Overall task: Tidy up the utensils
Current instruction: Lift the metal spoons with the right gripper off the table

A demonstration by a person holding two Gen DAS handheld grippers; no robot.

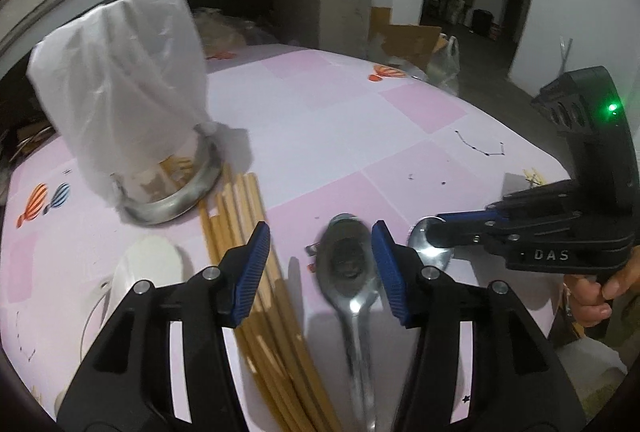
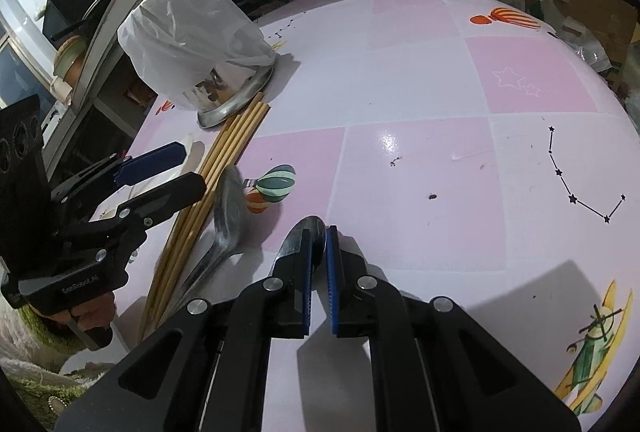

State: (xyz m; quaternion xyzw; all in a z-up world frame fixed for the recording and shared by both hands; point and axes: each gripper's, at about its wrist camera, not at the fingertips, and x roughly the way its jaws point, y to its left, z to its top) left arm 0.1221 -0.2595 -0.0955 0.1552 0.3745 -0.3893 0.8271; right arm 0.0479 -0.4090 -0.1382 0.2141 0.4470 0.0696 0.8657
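Left wrist view. The left gripper (image 1: 320, 256), black with blue ribbed pads, hangs over a table covered in a pink-and-white checked cloth (image 1: 360, 136) printed with balloons; its jaws stand apart and clasp nothing. Between and below the fingers lies a polished steel spoon (image 1: 352, 272), bowl away from the camera, handle running toward the lower edge, resting on the cloth and blurred. Just left of it lies a bundle of pale bamboo chopsticks (image 1: 248, 252), running from the lower edge up to the rim of a round steel holder draped with a translucent white plastic bag (image 1: 124, 88). A white ceramic spoon (image 1: 148, 268) lies left of the chopsticks, partly hidden by the left finger. At right, the right gripper (image 1: 436, 232), held by a hand (image 1: 596, 288), is closed on the bowl of a second steel spoon (image 1: 432, 252).

Right wrist view. The right gripper (image 2: 318, 264) has its pads clamped on the second steel spoon (image 2: 308, 232), whose bowl tip shows beyond the fingertips above the cloth (image 2: 420, 92). At left, the left gripper (image 2: 188, 172) is open above the chopsticks (image 2: 224, 152); the first spoon (image 2: 228, 200) lies beside them, near a printed green balloon. The bagged holder (image 2: 192, 36) stands at the chopsticks' far ends.
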